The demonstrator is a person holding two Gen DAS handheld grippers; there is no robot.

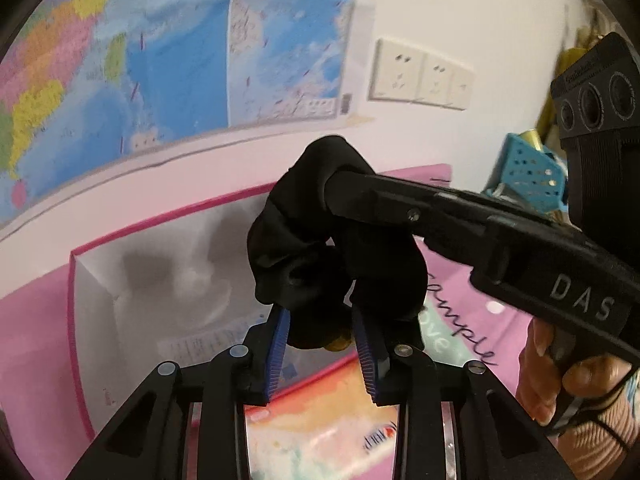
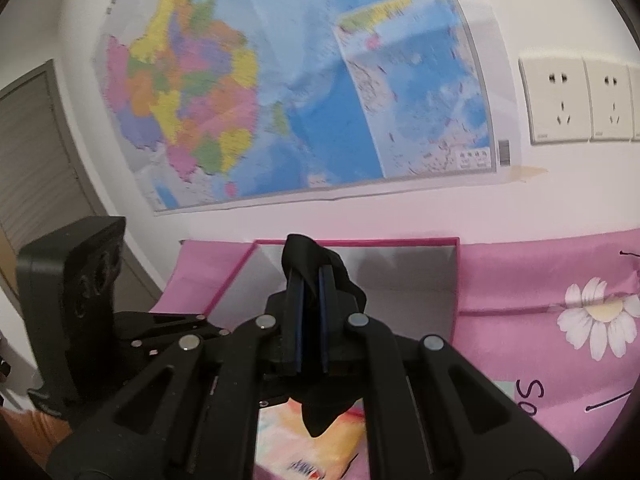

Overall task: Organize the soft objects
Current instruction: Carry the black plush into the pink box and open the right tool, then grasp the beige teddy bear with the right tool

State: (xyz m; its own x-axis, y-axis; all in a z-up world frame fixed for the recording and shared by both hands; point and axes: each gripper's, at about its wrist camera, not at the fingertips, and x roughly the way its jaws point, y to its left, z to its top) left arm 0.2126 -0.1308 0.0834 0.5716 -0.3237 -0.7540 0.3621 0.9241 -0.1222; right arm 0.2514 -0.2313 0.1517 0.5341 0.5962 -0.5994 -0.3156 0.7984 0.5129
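Note:
A black fabric scrunchie [image 1: 320, 240] hangs in the air above an open pink-edged box [image 1: 132, 276]. My left gripper [image 1: 322, 330] is shut on its lower part between blue pads [image 1: 280, 344]. My right gripper [image 1: 340, 192] comes in from the right and is shut on its upper part. In the right wrist view the right gripper [image 2: 310, 276] pinches the black scrunchie [image 2: 304, 252] between nearly closed blue pads, with cloth hanging below. The box [image 2: 400, 276] lies just beyond it.
A pink floral cloth [image 2: 540, 280] covers the table. A colourful flat packet [image 1: 320, 412] lies below the grippers. A wall map [image 2: 300, 80] and sockets [image 2: 576, 100] are behind. A teal perforated basket [image 1: 528, 168] stands at the right.

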